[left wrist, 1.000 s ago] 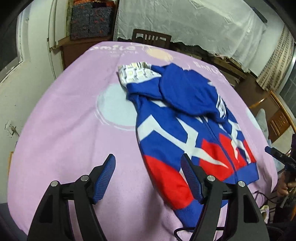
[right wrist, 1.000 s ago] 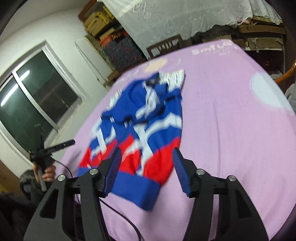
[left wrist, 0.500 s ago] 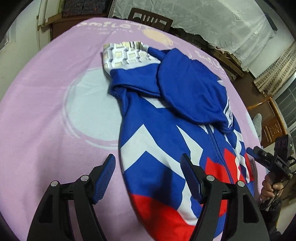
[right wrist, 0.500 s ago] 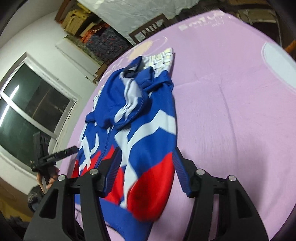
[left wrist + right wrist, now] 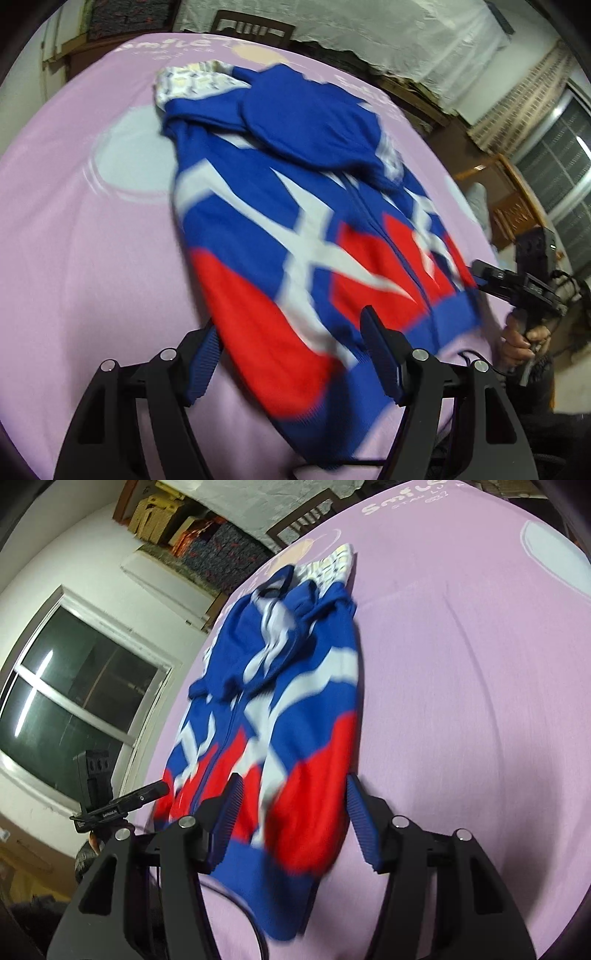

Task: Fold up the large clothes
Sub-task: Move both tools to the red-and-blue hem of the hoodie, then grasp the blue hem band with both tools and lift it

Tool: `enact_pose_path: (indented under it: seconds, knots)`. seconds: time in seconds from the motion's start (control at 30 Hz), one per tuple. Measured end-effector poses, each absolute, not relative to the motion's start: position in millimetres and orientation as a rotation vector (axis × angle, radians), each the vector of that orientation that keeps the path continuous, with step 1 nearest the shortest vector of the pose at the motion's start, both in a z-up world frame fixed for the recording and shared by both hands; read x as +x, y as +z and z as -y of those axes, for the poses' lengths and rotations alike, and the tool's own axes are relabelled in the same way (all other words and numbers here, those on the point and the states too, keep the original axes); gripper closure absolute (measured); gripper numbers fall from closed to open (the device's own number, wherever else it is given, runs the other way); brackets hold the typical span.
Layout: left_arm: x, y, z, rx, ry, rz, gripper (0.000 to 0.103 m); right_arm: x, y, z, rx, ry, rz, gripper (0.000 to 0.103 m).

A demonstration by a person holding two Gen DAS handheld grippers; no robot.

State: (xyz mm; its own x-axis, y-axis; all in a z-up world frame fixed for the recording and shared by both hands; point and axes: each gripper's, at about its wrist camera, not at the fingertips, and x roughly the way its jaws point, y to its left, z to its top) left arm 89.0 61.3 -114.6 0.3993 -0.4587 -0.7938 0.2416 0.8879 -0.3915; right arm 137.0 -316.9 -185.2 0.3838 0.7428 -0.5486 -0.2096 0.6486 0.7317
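A blue hoodie with white stripes and red lower panels lies flat, zip up, on the pink cloth. Its hood points to the far end and shows a patterned lining. My left gripper hovers open over the near red sleeve and blue hem. In the right wrist view the same hoodie fills the middle, and my right gripper stands open over the red panel and hem. Each gripper appears in the other's view at the garment's side: the right gripper and the left gripper. Neither set of pads presses on the fabric.
The pink cloth spreads wide on both sides of the hoodie. A dark chair stands at the far edge, with sheet-covered furniture behind it. A window is on one side. A cable trails near the hem.
Both grippers have sunk toward the hoodie's near hem. The left view swung toward the hood, then back to the hem. The hoodie lies as before and both jaws kept their width.
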Motion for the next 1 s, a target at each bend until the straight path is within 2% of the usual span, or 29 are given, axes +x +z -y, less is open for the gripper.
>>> enact_pose_path:
  seconds: [0.2, 0.27, 0.33, 0.4, 0.43, 0.5, 0.53, 0.57, 0.7, 1.0]
  knots:
    - [61, -116, -46, -0.195, -0.505, -1.054, 0.031, 97, -184, 312, 0.594, 0.696, -0.999, 0.047]
    - [61, -117, -46, -0.200, -0.514, -1.042, 0.031, 90, -184, 311, 0.584, 0.698, -0.995, 0.052]
    - [67, -119, -48, -0.216, -0.533, -1.034, 0.031, 87, -185, 309, 0.578, 0.688, -0.994, 0.065]
    - [71, -119, -49, -0.231, -0.533, -1.034, 0.039, 91, -191, 307, 0.598, 0.698, -1.011, 0.076]
    - [73, -119, -49, -0.238, -0.534, -1.036, 0.041, 93, -191, 307, 0.604, 0.700, -1.010, 0.078]
    - [73, -120, -49, -0.229, -0.525, -1.033, 0.056, 97, -193, 306, 0.622, 0.708, -1.014, 0.078]
    - [72, -120, -49, -0.213, -0.516, -1.031, 0.060, 97, -192, 305, 0.616, 0.707, -1.011, 0.079]
    - [72, -120, -50, -0.204, -0.510, -1.033, 0.070, 97, -192, 304, 0.609, 0.706, -1.008, 0.079]
    - [72, -114, -58, -0.217, -0.519, -1.014, 0.085, 93, -189, 306, 0.623, 0.716, -0.986, 0.085]
    - [83, -69, -57, -0.169, -0.498, -0.886, 0.086, 100, -151, 314, 0.672, 0.775, -0.875, 0.092]
